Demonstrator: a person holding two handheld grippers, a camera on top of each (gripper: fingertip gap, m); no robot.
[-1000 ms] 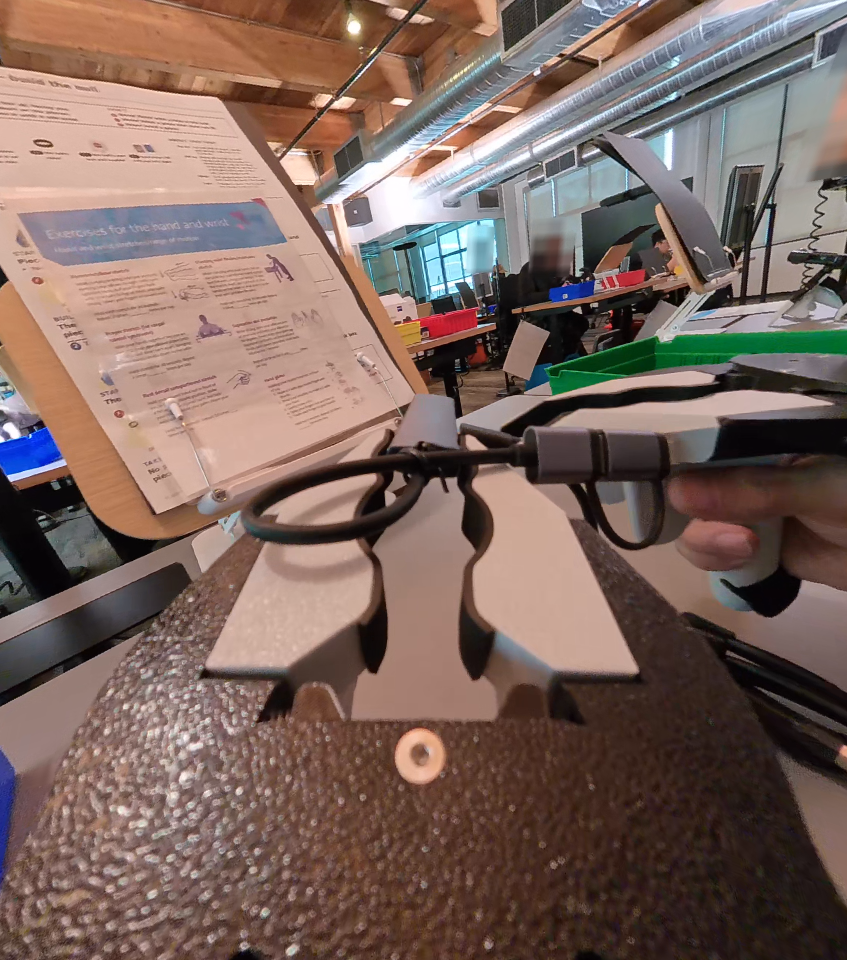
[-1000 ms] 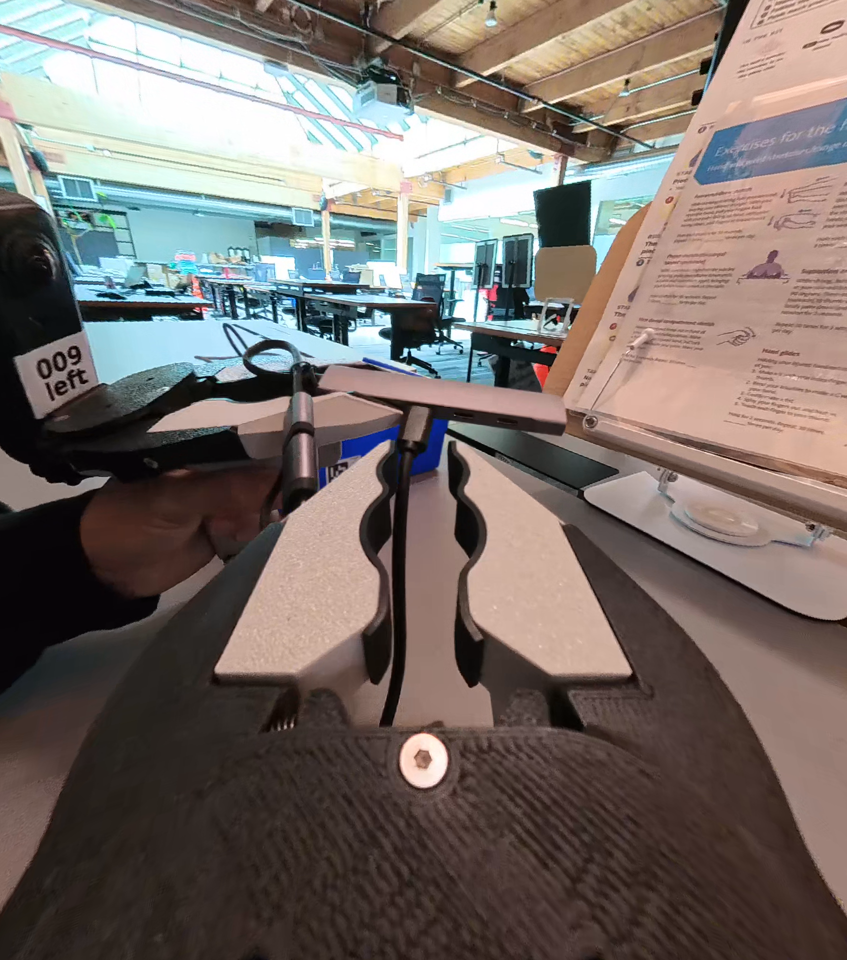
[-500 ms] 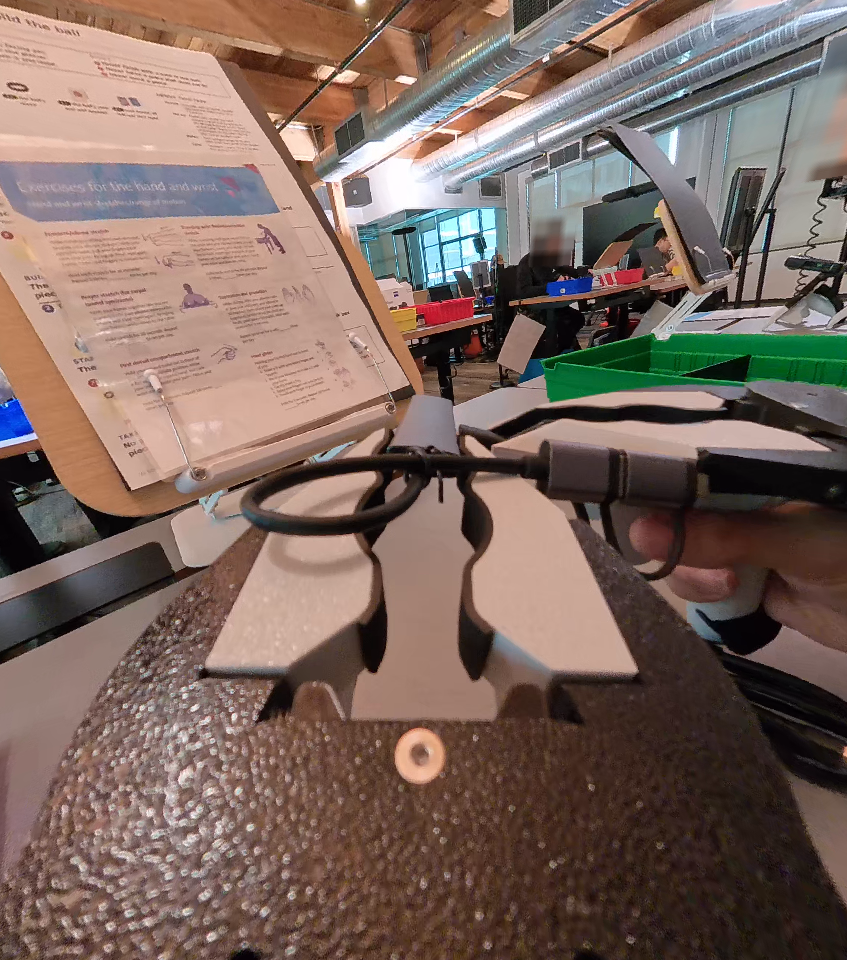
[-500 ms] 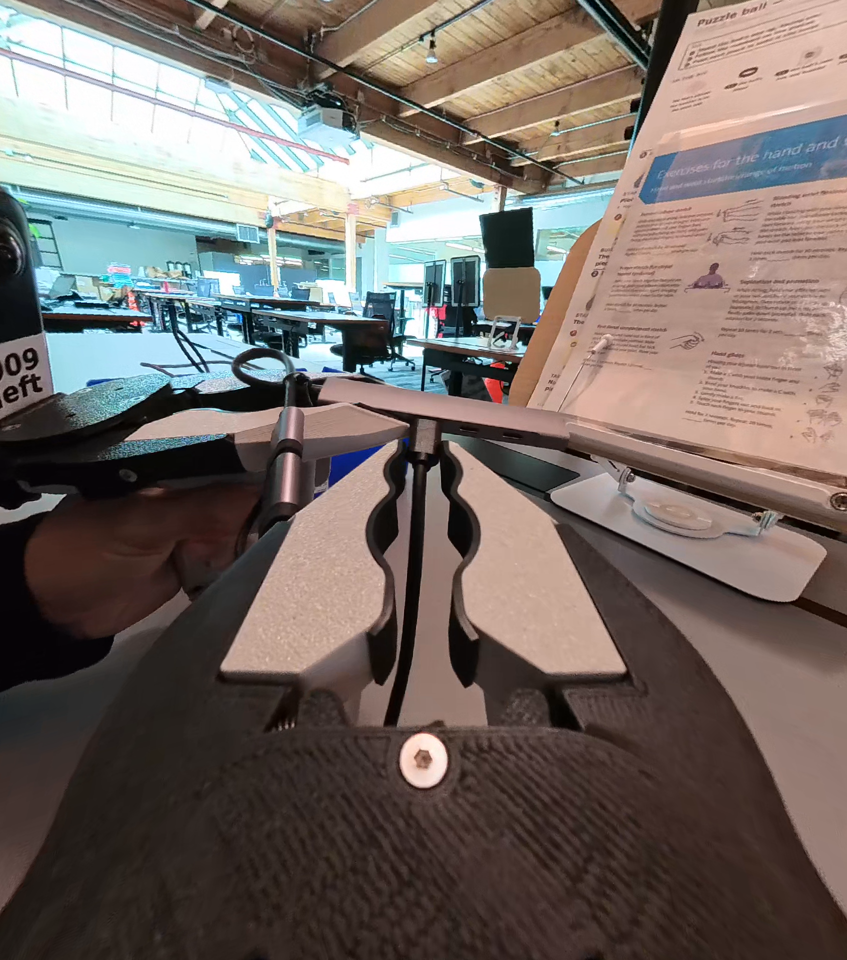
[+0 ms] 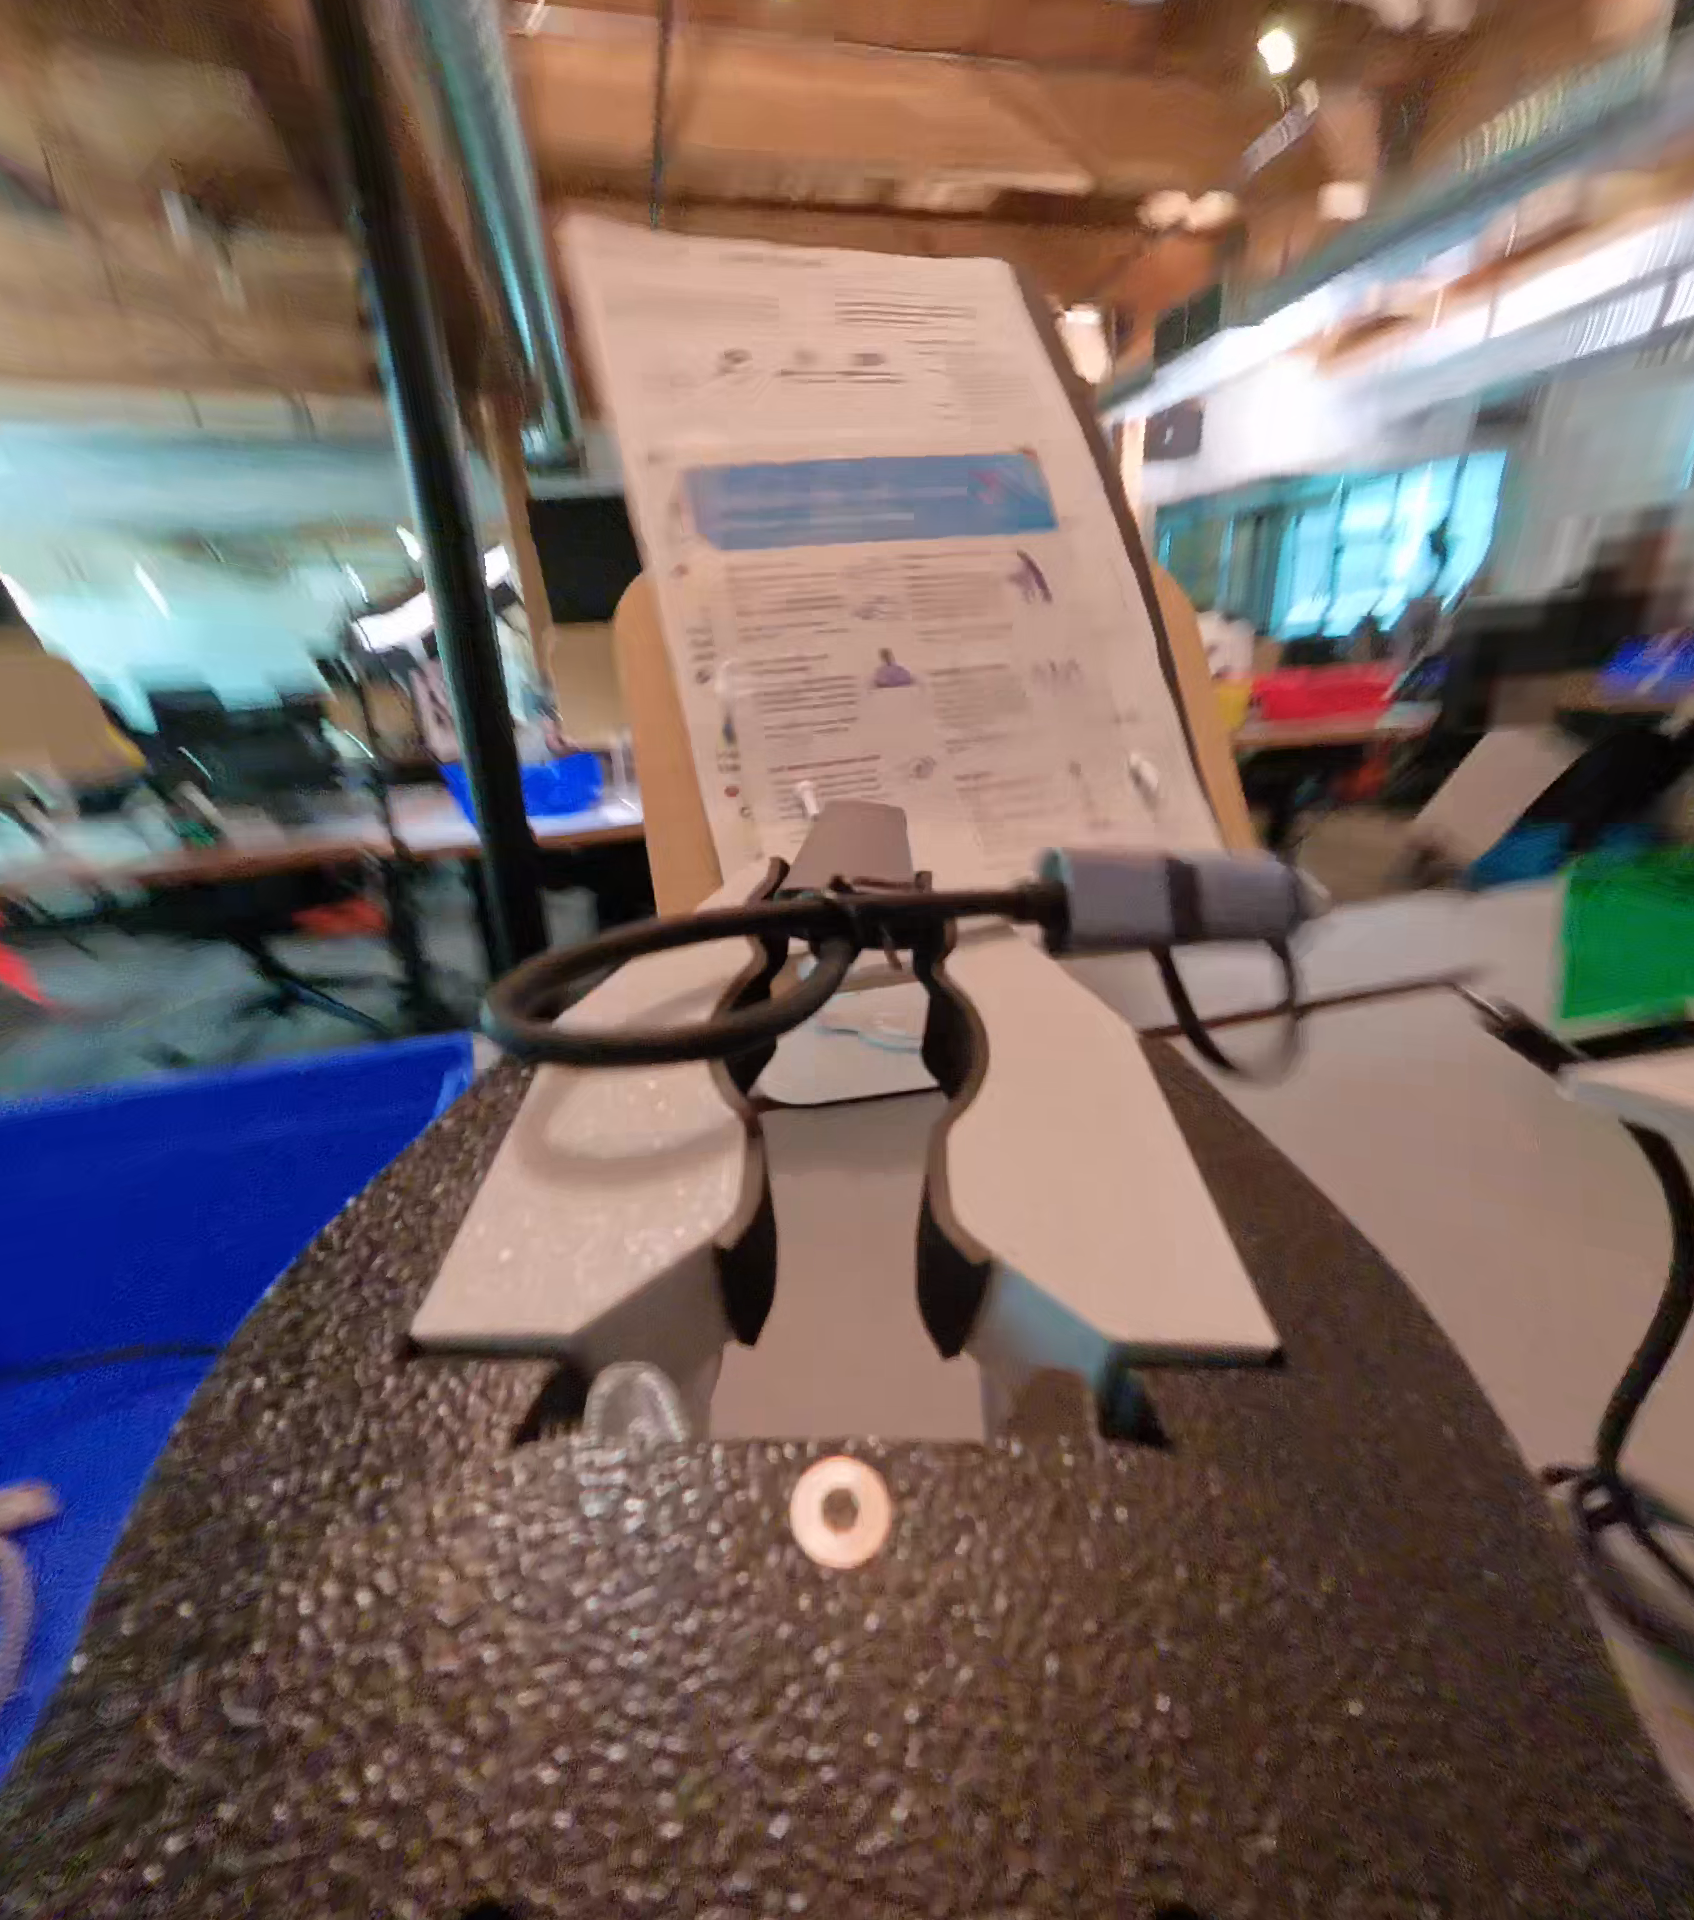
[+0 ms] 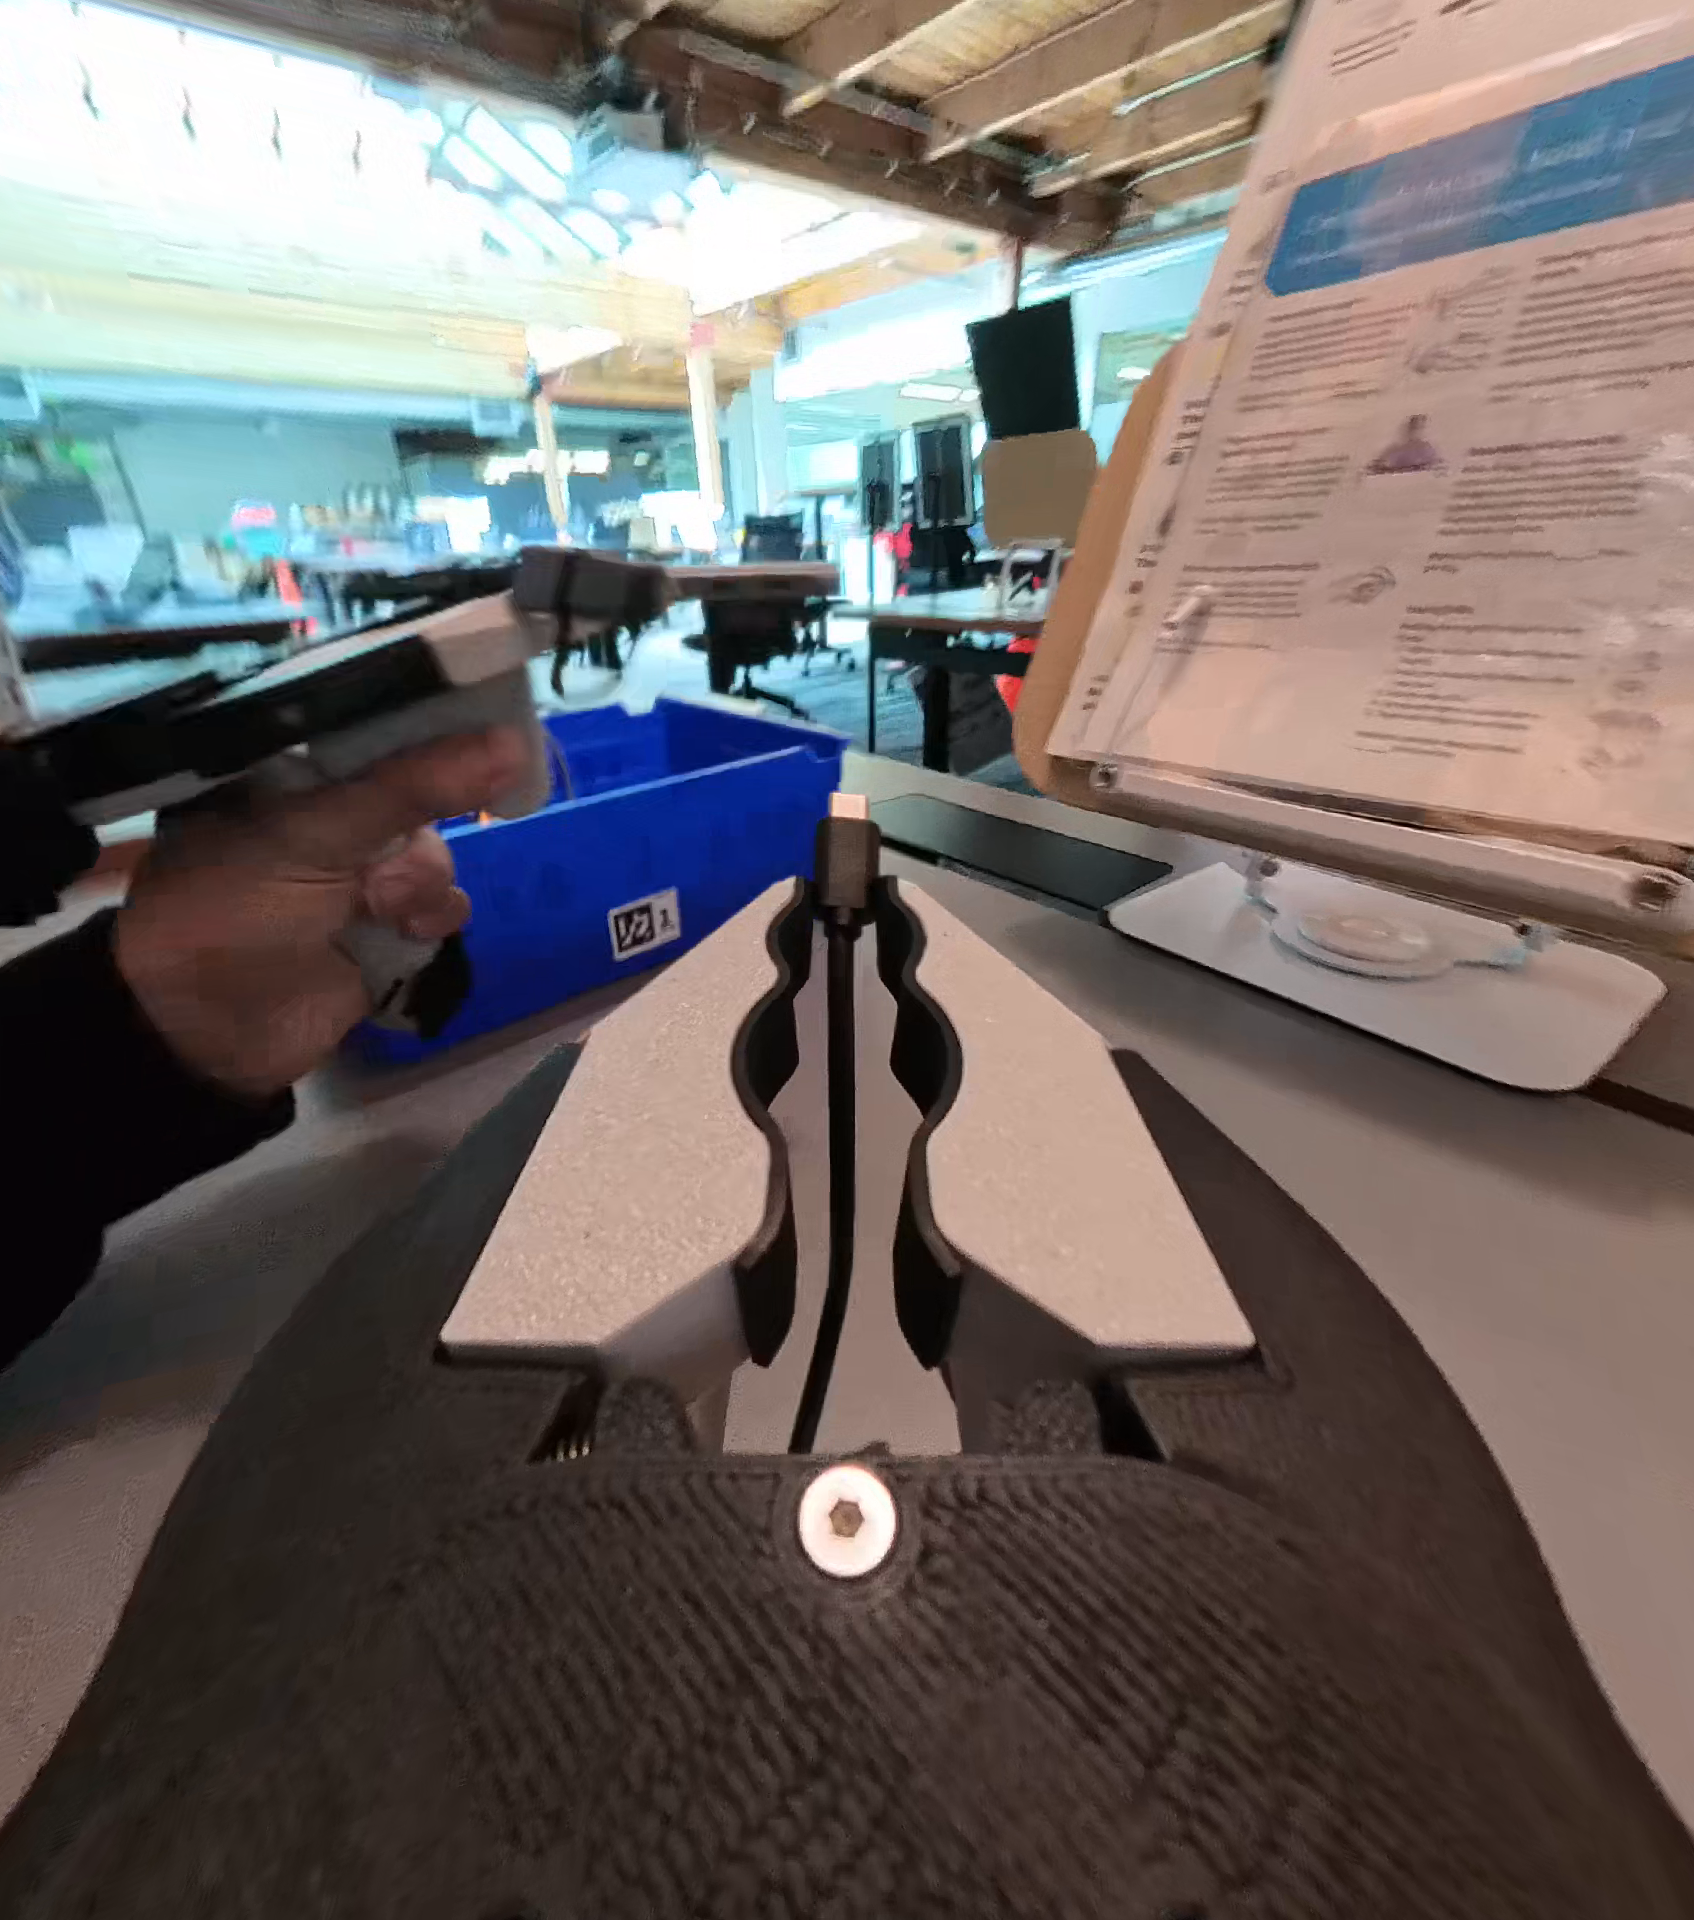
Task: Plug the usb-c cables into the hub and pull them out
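Note:
My left gripper (image 5: 848, 920) is shut on the grey hub (image 5: 853, 847), which stands up between its fingertips. The hub's own short black lead (image 5: 656, 997) loops to the left and ends in a grey plug (image 5: 1170, 899) that hangs to the right. My right gripper (image 6: 845, 899) is shut on a black usb-c cable (image 6: 835, 1091). Its plug (image 6: 848, 847) sticks out past the fingertips with the metal tip bare, apart from the hub. In the right wrist view the left gripper (image 6: 500, 644), held by a hand, is up at the left with the hub (image 6: 594, 582).
A blue bin (image 6: 677, 810) stands on the grey table behind the grippers and also shows in the left wrist view (image 5: 147, 1195). A document stand with a printed sheet (image 6: 1445, 520) is at the right. A green bin (image 5: 1684, 935) and loose black cable (image 5: 1653, 1299) lie to the right. There is about 15 cm between the tips of the two grippers.
The usb-c plug has come out of the hub. The left gripper has swung away to the left with the hub; the right gripper has drawn back with the cable. Both views are blurred.

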